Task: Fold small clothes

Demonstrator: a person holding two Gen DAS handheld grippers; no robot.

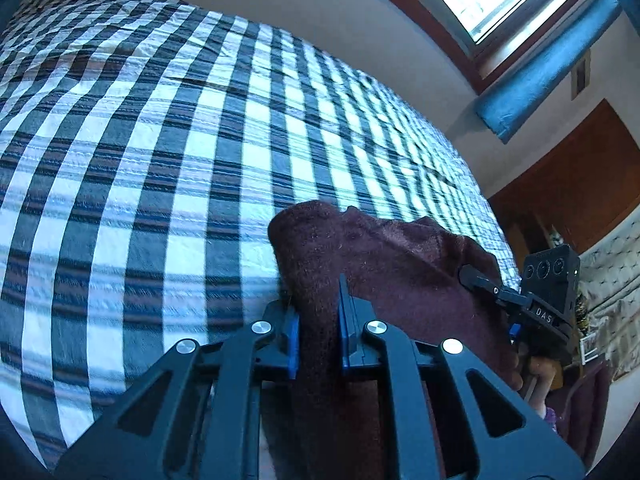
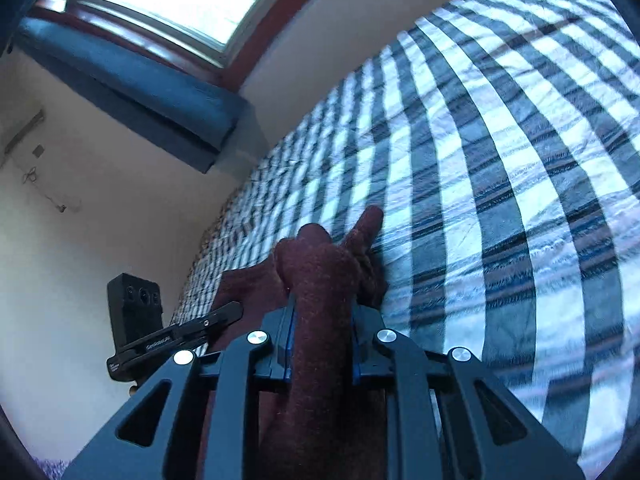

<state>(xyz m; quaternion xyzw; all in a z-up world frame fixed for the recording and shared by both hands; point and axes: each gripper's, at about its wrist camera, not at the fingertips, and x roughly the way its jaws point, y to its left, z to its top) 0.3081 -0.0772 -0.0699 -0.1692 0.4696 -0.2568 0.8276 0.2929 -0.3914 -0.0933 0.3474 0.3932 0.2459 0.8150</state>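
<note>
Jaws on both tools are clamping the same dark maroon garment (image 1: 384, 256), each pair closed onto a bunched ridge of the fuzzy cloth running back between its blue pads. The left gripper (image 1: 318, 320) is pinching one gathered edge, and from there the fabric is spreading across to the right gripper (image 1: 486, 282), seen in the left wrist view biting the far side of the piece. In its own view the right gripper (image 2: 322, 332) is squeezing a thick fold of the garment (image 2: 320, 272), while a loose tip of the cloth is poking up ahead of the fingers. Holding two separated points this way is keeping the cloth stretched between the tools rather than letting it slump into a heap, which probably serves to open it out before it is laid flat. The garment is hanging above the near edge of the bed (image 1: 160, 140), whose blue, white and brown checked cover (image 2: 500, 200) is offering a broad flat place for the fold; whether any part of the cloth is touching the cover cannot be told. Both cameras are tilting upward, taking in the window (image 2: 168, 4) and the blue curtain (image 2: 132, 80) beneath it, so the tools seem raised. The fold itself looks not yet begun. Soft, fuzzy material like this may cling and slide unevenly.
</note>
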